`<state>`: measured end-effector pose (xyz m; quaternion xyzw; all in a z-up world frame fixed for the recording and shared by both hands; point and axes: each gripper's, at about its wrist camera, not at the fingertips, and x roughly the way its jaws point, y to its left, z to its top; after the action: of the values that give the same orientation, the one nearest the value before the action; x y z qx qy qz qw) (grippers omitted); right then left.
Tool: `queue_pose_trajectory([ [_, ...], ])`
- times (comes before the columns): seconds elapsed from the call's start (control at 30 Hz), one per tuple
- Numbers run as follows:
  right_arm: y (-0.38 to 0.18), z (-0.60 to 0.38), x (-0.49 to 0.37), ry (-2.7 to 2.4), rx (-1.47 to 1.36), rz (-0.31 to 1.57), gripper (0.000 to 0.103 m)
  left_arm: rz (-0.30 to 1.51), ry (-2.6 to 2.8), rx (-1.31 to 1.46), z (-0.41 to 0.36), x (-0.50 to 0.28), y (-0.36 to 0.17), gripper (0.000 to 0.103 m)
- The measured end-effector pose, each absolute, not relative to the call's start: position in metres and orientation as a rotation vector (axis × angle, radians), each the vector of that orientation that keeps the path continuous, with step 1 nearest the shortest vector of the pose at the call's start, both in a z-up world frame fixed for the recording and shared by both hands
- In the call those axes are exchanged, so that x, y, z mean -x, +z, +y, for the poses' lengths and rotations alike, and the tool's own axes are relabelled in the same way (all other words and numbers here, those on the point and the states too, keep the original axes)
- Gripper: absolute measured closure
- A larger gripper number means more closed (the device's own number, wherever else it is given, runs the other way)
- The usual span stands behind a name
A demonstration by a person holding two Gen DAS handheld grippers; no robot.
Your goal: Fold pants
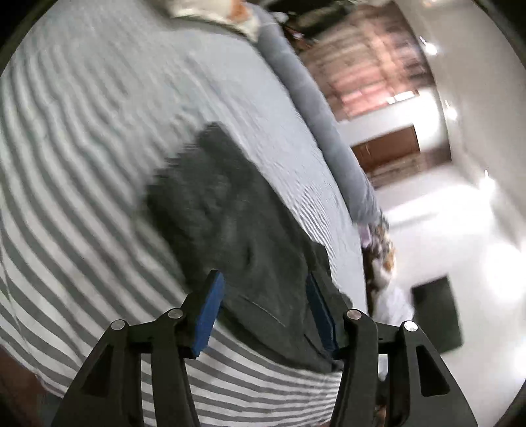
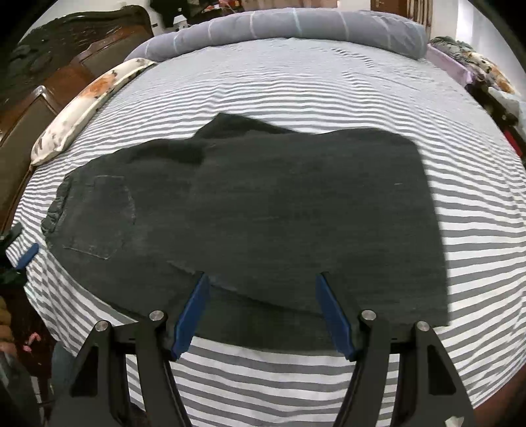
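Both grippers stand part-open with nothing pinched between their blue pads. Right gripper (image 2: 261, 308) hangs over the near edge of the dark pants (image 2: 263, 210), jaws apart above the cloth. Left gripper (image 1: 263, 312) hangs over the pants' (image 1: 230, 223) waist end, its view blurred, pads clear of the fabric. Those pants lie flat, folded leg on leg, across the middle of the striped bed (image 2: 296, 85), waist toward the headboard (image 2: 49, 82), bolster (image 2: 289, 26) beyond them.
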<state>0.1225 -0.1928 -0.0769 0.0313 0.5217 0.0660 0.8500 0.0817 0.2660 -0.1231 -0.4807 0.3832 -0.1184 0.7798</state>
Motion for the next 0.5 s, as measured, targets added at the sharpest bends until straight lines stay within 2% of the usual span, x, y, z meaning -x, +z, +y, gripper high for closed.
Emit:
queue_pose_trajectory([
  [0.27, -0.082, -0.171, -0.125, 0.156, -0.101, 1.122, 0.038, 0.851, -0.255, 1.262, 0.290, -0.094, -0.185, 0.050],
  [0.5, -0.088, -0.160, -0.132, 0.148, -0.074, 1.136, 0.038, 0.818, -0.279, 1.225, 0.288, -0.120, -0.182, 0.052],
])
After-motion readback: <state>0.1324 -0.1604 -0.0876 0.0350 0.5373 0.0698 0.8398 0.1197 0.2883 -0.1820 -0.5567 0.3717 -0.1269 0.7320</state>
